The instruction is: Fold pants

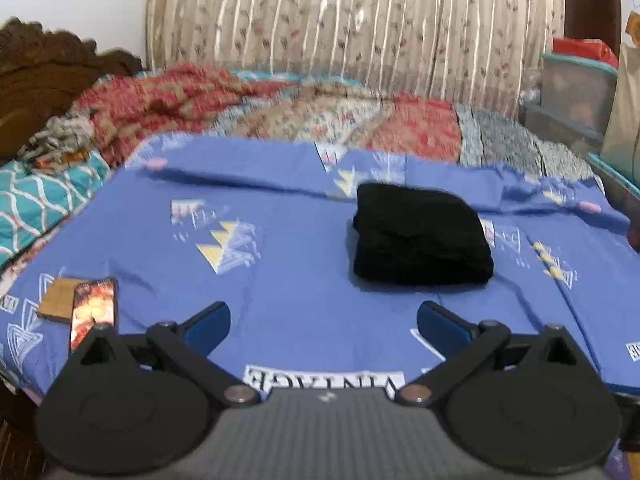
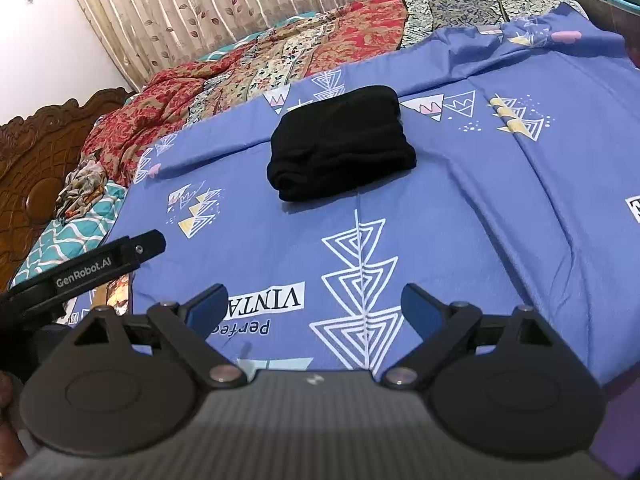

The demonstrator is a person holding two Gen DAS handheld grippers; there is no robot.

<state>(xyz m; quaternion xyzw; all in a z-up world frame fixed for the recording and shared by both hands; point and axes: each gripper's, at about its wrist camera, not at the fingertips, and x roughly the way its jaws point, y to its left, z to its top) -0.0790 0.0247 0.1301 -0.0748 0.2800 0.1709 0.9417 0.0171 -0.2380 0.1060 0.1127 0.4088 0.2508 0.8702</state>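
Note:
The black pants (image 1: 422,236) lie folded into a compact thick rectangle on the blue patterned bedsheet (image 1: 280,264). They also show in the right wrist view (image 2: 340,144). My left gripper (image 1: 323,322) is open and empty, held above the sheet well short of the pants. My right gripper (image 2: 315,304) is open and empty too, above the sheet near the front of the bed. The left gripper's body (image 2: 92,266) shows at the left edge of the right wrist view.
A phone (image 1: 94,308) and a brown card (image 1: 60,298) lie on the sheet at the front left. A red patterned blanket (image 1: 248,100) is bunched at the back. A carved wooden headboard (image 2: 36,176) stands left. Curtains (image 1: 340,24) hang behind. Plastic bins (image 1: 576,92) stand right.

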